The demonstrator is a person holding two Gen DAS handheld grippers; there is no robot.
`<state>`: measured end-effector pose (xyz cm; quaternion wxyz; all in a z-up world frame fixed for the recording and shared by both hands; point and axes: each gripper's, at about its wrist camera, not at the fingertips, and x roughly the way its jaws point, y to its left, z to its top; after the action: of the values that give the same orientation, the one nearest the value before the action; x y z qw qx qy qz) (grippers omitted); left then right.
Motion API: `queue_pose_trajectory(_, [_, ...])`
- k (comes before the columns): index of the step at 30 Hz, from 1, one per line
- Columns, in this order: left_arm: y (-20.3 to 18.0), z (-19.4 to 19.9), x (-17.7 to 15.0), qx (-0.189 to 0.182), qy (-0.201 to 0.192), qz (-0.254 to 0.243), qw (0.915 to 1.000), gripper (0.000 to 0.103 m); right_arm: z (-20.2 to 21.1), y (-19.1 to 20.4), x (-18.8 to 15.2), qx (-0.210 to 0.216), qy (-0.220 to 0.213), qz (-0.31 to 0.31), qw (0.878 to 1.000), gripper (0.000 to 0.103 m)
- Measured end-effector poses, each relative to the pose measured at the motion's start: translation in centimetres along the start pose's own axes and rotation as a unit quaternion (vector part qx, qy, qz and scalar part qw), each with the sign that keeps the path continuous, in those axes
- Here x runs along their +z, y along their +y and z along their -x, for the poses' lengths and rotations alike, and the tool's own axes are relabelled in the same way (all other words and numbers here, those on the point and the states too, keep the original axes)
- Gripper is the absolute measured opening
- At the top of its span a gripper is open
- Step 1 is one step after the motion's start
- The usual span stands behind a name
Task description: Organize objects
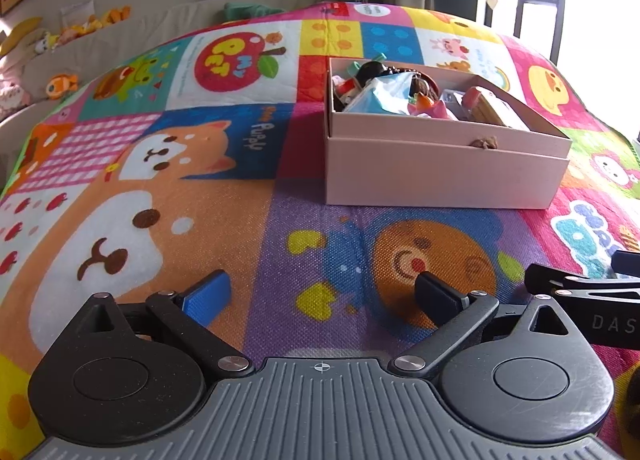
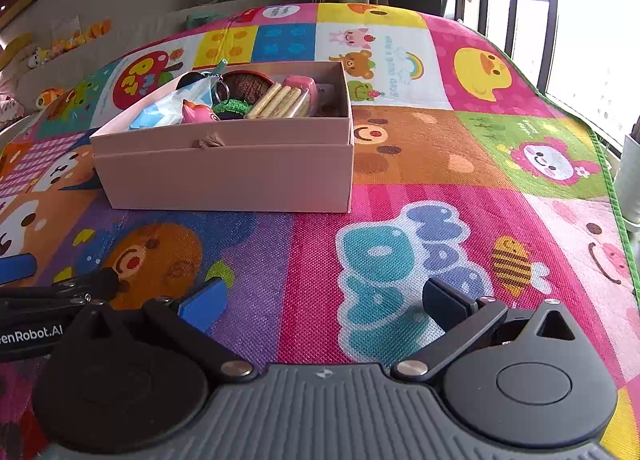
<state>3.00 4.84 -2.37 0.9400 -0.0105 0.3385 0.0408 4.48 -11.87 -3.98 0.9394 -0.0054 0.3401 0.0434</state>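
A pink cardboard box [image 1: 440,176] stands on the colourful play mat [image 1: 200,196]. It holds several small things: a light blue packet [image 1: 380,98], a pink toy [image 1: 434,108], a wooden piece [image 1: 494,108]. In the right wrist view the box [image 2: 224,176] is at upper left, with the blue packet [image 2: 172,110], pink toy [image 2: 198,112], brown knitted item [image 2: 246,86] and wooden sticks [image 2: 280,102]. My left gripper [image 1: 322,294] is open and empty, low over the mat in front of the box. My right gripper [image 2: 326,300] is open and empty, to the box's right front.
A beige sofa with stuffed toys [image 1: 64,84] lies beyond the mat at left. A window with dark bars [image 2: 560,20] is at right. The mat's green edge [image 2: 612,188] runs along the right. The right gripper's arm [image 1: 584,288] shows beside my left gripper.
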Motion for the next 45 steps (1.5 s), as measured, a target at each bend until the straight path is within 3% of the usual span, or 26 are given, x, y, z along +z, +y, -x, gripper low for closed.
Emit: queue_pose_trajectory(45, [-0.18,-0.19,0.14,0.005,-0.001,-0.001,1.0,0.103,-0.32,-0.34,0.3,0.004,0.001,0.006,1.0,0.103])
